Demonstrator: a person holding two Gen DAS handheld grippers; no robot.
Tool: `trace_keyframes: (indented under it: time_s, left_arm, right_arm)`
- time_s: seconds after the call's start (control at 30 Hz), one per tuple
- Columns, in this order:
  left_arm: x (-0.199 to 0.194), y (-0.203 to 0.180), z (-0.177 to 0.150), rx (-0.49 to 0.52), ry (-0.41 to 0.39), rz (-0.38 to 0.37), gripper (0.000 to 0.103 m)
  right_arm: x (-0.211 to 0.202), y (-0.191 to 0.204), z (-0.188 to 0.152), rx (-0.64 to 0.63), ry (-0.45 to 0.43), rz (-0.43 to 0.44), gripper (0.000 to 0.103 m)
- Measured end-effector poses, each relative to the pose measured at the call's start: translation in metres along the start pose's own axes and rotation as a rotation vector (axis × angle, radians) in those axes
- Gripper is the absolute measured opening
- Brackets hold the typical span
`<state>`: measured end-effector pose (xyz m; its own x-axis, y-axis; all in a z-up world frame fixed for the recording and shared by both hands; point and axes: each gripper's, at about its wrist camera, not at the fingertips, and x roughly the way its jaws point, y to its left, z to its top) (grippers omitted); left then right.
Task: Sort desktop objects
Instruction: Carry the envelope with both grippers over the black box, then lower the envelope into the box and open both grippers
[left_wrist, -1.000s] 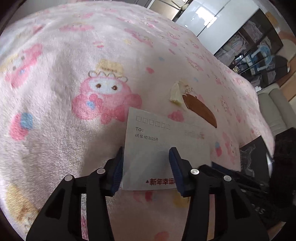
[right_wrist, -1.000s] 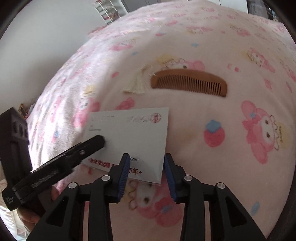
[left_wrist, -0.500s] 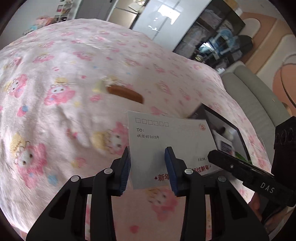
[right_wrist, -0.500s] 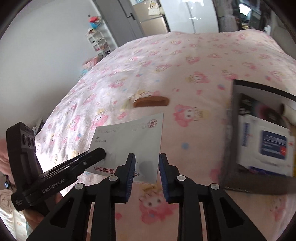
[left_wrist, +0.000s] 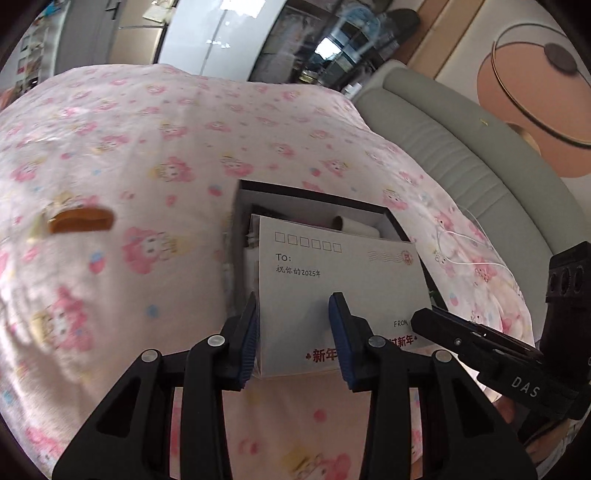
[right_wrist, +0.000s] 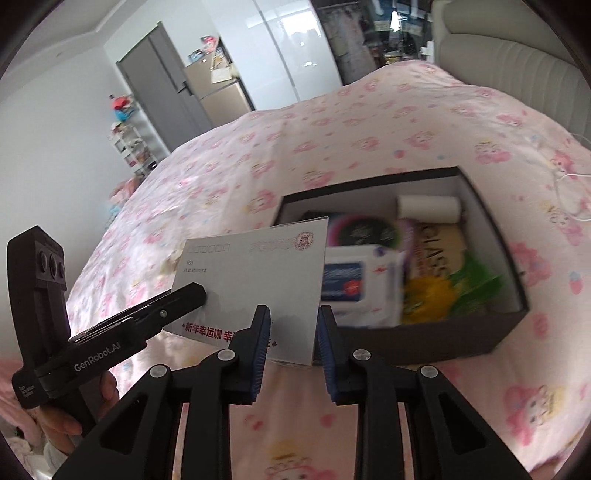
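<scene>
A white envelope (left_wrist: 332, 266) with red print hangs in the air, held by both grippers. My left gripper (left_wrist: 293, 297) is shut on its lower left part. My right gripper (right_wrist: 292, 310) is shut on the lower right corner of the envelope (right_wrist: 258, 273). Each gripper shows in the other's view: the right gripper (left_wrist: 417, 317) and the left gripper (right_wrist: 197, 291). The envelope hovers at the near left side of an open black box (right_wrist: 491, 236) on the pink blanket. A brown wooden comb (left_wrist: 81, 220) lies on the blanket to the left.
The box holds a wipes pack (right_wrist: 354, 277), a white roll (right_wrist: 428, 208), a round dark item and yellow and green things. A grey padded headboard (left_wrist: 461, 155) runs along the right. A hand (right_wrist: 59, 421) holds the left gripper. White cord (left_wrist: 472, 258) lies beside the box.
Both grippers have lifted the envelope off the blanket and carried it to the right, up to the box. The comb has fallen behind to the left.
</scene>
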<state>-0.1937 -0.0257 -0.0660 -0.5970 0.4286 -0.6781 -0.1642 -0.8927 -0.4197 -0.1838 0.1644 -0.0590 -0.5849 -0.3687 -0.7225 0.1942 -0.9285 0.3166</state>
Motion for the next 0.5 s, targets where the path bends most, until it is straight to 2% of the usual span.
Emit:
trace_keyframes:
  time_s: [0.07, 0.23, 0.43, 0.5]
  left_arm:
    - [0.023, -0.008, 0.013, 0.004, 0.011, -0.002, 0.037]
    - [0.074, -0.001, 0.038, -0.028, 0.067, 0.008, 0.037]
    - [0.117, 0.017, 0.048, -0.037, 0.113, 0.052, 0.037]
    - [0.131, 0.023, 0.055, -0.045, 0.132, 0.07, 0.041]
  right_arm:
    - [0.008, -0.018, 0.014, 0.009, 0.007, -0.019, 0.023]
    - [0.041, -0.043, 0.045, 0.005, 0.043, -0.061, 0.023]
    - [0.08, -0.06, 0.058, 0.03, 0.084, -0.054, 0.023]
    - [0.095, -0.062, 0.06, 0.035, 0.104, -0.06, 0.023]
